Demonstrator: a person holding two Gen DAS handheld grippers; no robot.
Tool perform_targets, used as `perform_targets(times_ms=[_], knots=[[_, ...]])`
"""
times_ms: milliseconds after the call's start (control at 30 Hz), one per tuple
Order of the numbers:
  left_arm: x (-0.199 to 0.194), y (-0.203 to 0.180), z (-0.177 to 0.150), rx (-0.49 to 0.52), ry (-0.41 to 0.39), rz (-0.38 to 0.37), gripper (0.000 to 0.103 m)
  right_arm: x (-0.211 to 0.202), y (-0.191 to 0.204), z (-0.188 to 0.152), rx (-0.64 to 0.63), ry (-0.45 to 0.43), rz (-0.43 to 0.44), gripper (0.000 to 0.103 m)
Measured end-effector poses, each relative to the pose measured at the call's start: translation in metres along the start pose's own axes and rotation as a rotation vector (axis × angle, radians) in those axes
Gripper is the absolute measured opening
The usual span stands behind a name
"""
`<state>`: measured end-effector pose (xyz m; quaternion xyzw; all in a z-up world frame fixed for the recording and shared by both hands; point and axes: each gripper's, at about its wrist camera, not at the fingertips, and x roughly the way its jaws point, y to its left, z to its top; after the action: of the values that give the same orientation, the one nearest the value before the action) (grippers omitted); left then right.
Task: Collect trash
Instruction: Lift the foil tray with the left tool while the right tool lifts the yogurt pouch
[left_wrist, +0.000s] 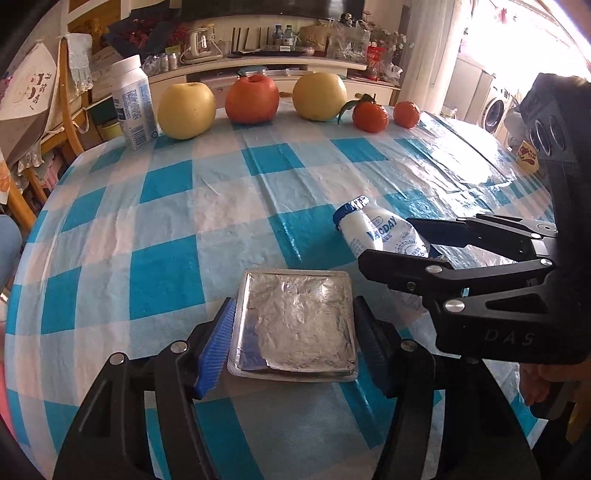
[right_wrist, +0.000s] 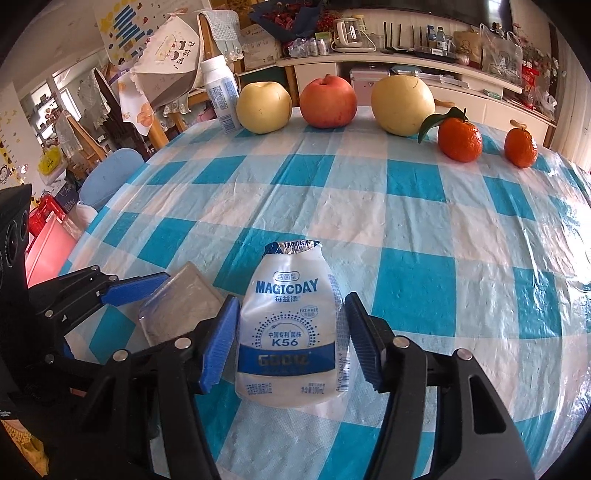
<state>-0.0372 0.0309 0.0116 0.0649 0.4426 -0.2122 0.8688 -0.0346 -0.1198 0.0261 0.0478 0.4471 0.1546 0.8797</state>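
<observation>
Left tool (left_wrist: 291, 332) spread around foil blister pack (left_wrist: 295, 321), pads beside its edges, grip not certain. Just right of the pack, squashed MAGICDAY bottle (right_wrist: 295, 332) flat on checked tabletop (right_wrist: 406, 221), between right tool (right_wrist: 291, 343) pads, small gaps visible, unclenched. Beyond the pack, fruit row (right_wrist: 328, 103) at far edge.

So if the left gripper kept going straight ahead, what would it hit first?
The empty foil blister pack, already between the open left gripper fingers. Beyond it, bare tablecloth, then probably the red apple; depth is unclear.
</observation>
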Motion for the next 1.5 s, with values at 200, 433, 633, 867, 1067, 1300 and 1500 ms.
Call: perform_targets(times_ms=[200,433,633,867,1067,1300,1500], knots=[[-0.017,0.018,0.001,-0.041,-0.034,0.053,0.063,-0.006,0.005,0.005,0.004,-0.022,0.002,0.06],[-0.046,0.043,0.001,-0.098,-0.099,0.131,0.063,-0.015,0.018,0.011,-0.007,-0.057,0.02,0.06],[-0.07,0.063,-0.003,-0.125,-0.146,0.203,0.063,-0.018,0.039,0.014,-0.047,-0.073,0.03,0.06],[-0.097,0.083,-0.009,-0.152,-0.2,0.261,0.063,-0.022,0.068,0.015,-0.067,-0.08,0.087,0.06],[-0.117,0.101,-0.014,-0.169,-0.241,0.322,0.063,-0.023,0.1,0.016,-0.093,-0.078,0.136,0.06],[-0.135,0.125,-0.02,-0.222,-0.281,0.362,0.063,-0.022,0.127,0.015,-0.086,-0.074,0.178,0.06],[-0.149,0.143,-0.026,-0.265,-0.311,0.389,0.063,-0.024,0.151,0.015,-0.097,-0.073,0.187,0.06]])
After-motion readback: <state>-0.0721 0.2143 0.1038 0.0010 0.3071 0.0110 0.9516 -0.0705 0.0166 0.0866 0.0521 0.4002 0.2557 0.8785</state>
